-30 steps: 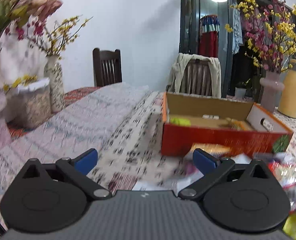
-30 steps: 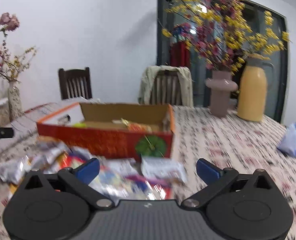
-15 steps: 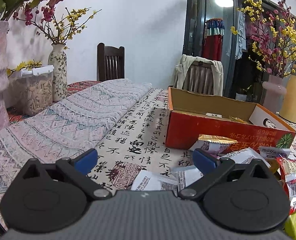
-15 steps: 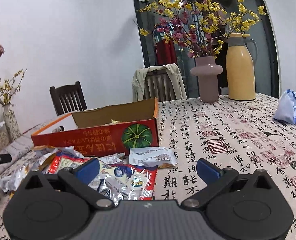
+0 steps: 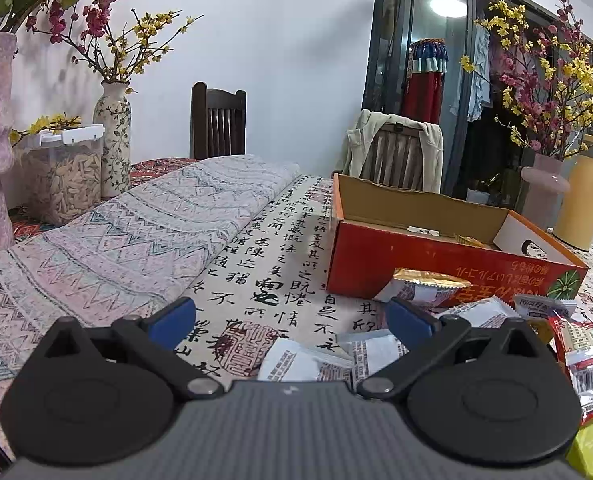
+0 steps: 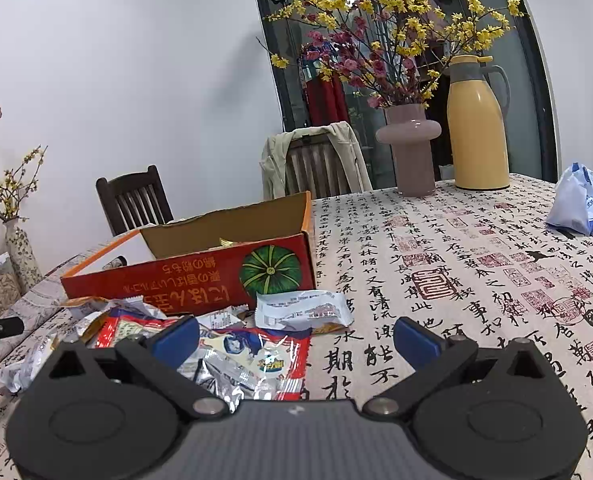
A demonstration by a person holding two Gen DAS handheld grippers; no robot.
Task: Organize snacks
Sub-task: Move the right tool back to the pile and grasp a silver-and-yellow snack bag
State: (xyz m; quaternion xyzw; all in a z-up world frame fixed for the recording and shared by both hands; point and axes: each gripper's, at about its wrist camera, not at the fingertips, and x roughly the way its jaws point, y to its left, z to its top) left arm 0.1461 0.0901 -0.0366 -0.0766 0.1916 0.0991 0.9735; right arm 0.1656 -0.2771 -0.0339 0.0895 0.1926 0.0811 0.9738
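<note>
**Both grippers spread and empty beside the snack pile**

The left gripper [image 5: 290,318] hung above the surface [image 5: 280,248] with its blue fingers spread wide and nothing between them. In the left wrist view, a white snack packet [image 5: 296,364] lay low in the centre of the frame, just in front of the gripper body, and a gold-topped packet [image 5: 420,286] rested against the front wall of the red cardboard box [image 5: 436,256] at centre right. More packets crowded the lower right corner.

The right gripper [image 6: 296,336] was likewise wide open and held nothing. In the right wrist view, a red-edged foil packet [image 6: 256,356] lay between its fingers on the surface, and a white wrapper [image 6: 302,312] sat just above it, touching the box [image 6: 184,276] at centre left. The rest of the snack pile [image 6: 96,320] spread along the box front toward the left edge. A yellow jug [image 6: 478,128] and a pink vase [image 6: 410,152] stood at the upper right, well apart from the pile.
</note>
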